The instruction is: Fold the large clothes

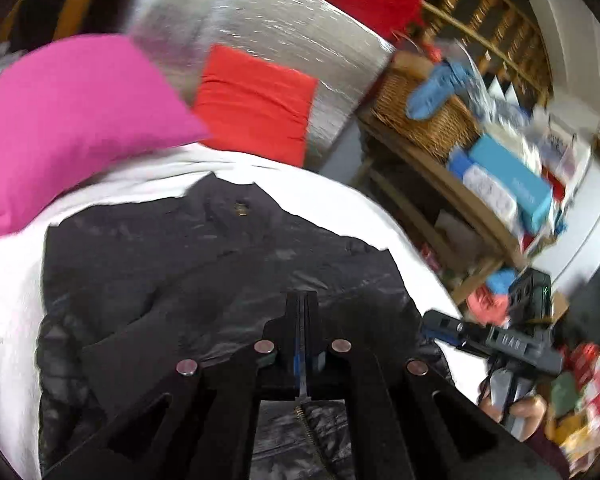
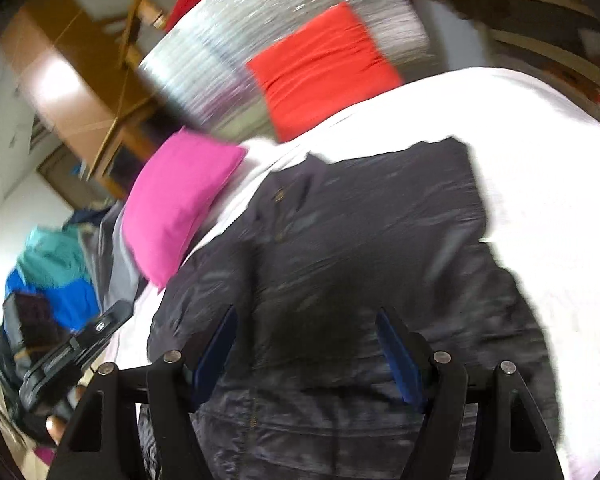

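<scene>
A large black padded jacket lies spread on a white bed, partly folded, with its zip running toward me. It also shows in the right wrist view. My left gripper is shut with nothing seen between its fingers and hovers over the jacket's near part. My right gripper is open and empty, its blue pads spread above the jacket's lower half. The right gripper also shows at the bed's right edge in the left wrist view. The left gripper shows at the left in the right wrist view.
A pink pillow and a red pillow lean at the head of the bed against a silver headboard. A wooden shelf with a wicker basket and boxes stands right of the bed. A pile of clothes lies at the left.
</scene>
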The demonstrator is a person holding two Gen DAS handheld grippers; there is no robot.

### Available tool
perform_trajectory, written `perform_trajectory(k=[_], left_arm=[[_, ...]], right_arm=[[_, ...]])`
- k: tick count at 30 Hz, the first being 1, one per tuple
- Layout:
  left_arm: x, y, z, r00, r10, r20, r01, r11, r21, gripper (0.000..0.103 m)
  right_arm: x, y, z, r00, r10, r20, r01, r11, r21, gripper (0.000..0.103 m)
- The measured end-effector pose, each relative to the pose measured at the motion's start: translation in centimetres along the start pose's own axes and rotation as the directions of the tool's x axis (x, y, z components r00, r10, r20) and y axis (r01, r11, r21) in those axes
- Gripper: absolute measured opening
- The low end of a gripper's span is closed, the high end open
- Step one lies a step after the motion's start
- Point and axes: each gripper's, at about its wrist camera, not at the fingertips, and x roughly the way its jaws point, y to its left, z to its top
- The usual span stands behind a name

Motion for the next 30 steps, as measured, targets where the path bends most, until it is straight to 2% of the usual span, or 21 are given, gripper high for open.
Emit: perform_trajectory(k=[2,4,5,6,7,8,10,11,13,15,16,18,19,20,23,25,26,28,30], left_arm=[[0.9,-0.8,0.1,0.996,0.088,-0.018,-0.088,0.996,0.019,0.0],[0.9,1.2,0.5,0.991,0.128,-0.049,-0.131,0.989,-0.071,0.011],[0.7,2.5,0.5,0.985,0.163,-0.065,-0.169,0.979,-0.115,0.029],[0.2,3.9,0.4,0.977,0.201,-0.07,-0.21,0.966,-0.153,0.041],[-0.4,5.3,0.2,0.969,0.239,-0.065,-0.247,0.95,-0.191,0.066],[-1.2,7.0,-0.1,0.96,0.274,-0.051,-0.279,0.931,-0.236,0.073],[-2.0,9.7,-0.8,0.958,0.275,-0.079,-0.286,0.911,-0.296,0.073],[-2.1,11.1,-1.2,0.963,0.257,-0.085,-0.271,0.904,-0.331,0.073],[-1.8,12.0,-1.6,0.973,0.219,-0.074,-0.231,0.909,-0.346,0.072],[-0.6,11.6,-1.7,0.976,0.191,-0.1,-0.213,0.931,-0.296,0.07],[0.1,11.2,-1.7,0.973,0.2,-0.113,-0.223,0.94,-0.257,0.066],[1.8,9.7,-1.9,0.958,0.236,-0.163,-0.26,0.955,-0.143,0.045],[2.3,9.4,-2.2,0.951,0.241,-0.194,-0.266,0.957,-0.112,0.03],[2.7,9.2,-2.5,0.945,0.237,-0.225,-0.264,0.96,-0.095,0.021],[2.5,8.1,-2.5,0.949,0.213,-0.232,-0.23,0.972,-0.048,0.013],[2.6,7.3,-2.7,0.961,0.15,-0.231,-0.163,0.986,-0.037,0.013],[3.3,6.7,-2.9,0.962,0.119,-0.244,-0.133,0.99,-0.041,0.013],[4.5,5.8,-3.4,0.956,0.103,-0.275,-0.118,0.992,-0.036,0.013],[5.5,5.1,-3.7,0.957,0.068,-0.281,-0.085,0.995,-0.051,0.012]], right_arm=[[-0.5,-1.2,0.3,1.0,-0.017,0.0,0.017,1.0,0.025,0.075],[-1.2,-2.2,0.7,0.999,-0.032,0.007,0.031,0.999,0.04,0.075],[-1.5,-2.6,0.9,0.999,-0.035,0.01,0.034,0.998,0.044,0.075],[-1.7,-2.9,1.1,0.999,-0.035,0.013,0.034,0.998,0.052,0.075],[-1.7,-3.2,1.2,0.999,-0.031,0.013,0.03,0.998,0.062,0.075],[-1.5,-3.2,1.2,1.0,-0.028,0.01,0.027,0.997,0.067,0.075],[-1.0,-3.2,1.1,1.0,-0.003,-0.003,0.003,0.997,0.079,0.075],[-0.5,-2.9,0.9,0.999,0.028,-0.018,-0.026,0.996,0.082,0.075],[0.3,-2.2,0.4,0.997,0.059,-0.05,-0.056,0.996,0.073,0.075],[1.1,-1.1,0.0,0.996,0.058,-0.068,-0.055,0.997,0.049,0.075],[1.6,-0.4,-0.3,0.996,0.051,-0.075,-0.049,0.998,0.033,0.075],[2.2,0.4,-0.7,0.996,0.044,-0.081,-0.043,0.999,0.019,0.075],[2.6,0.7,-0.8,0.996,0.044,-0.083,-0.043,0.999,0.018,0.075],[2.7,0.9,-0.9,0.995,0.045,-0.084,-0.043,0.999,0.019,0.075],[3.6,1.5,-1.1,0.995,0.044,-0.091,-0.043,0.999,0.012,0.075],[4.2,1.9,-1.1,0.994,0.044,-0.105,-0.044,0.999,0.005,0.075],[4.4,2.0,-1.2,0.993,0.043,-0.109,-0.043,0.999,0.004,0.075],[4.9,2.3,-1.3,0.992,0.039,-0.123,-0.04,0.999,-0.002,0.075],[5.2,2.4,-1.5,0.989,0.016,-0.145,-0.019,1.0,-0.023,0.075]])
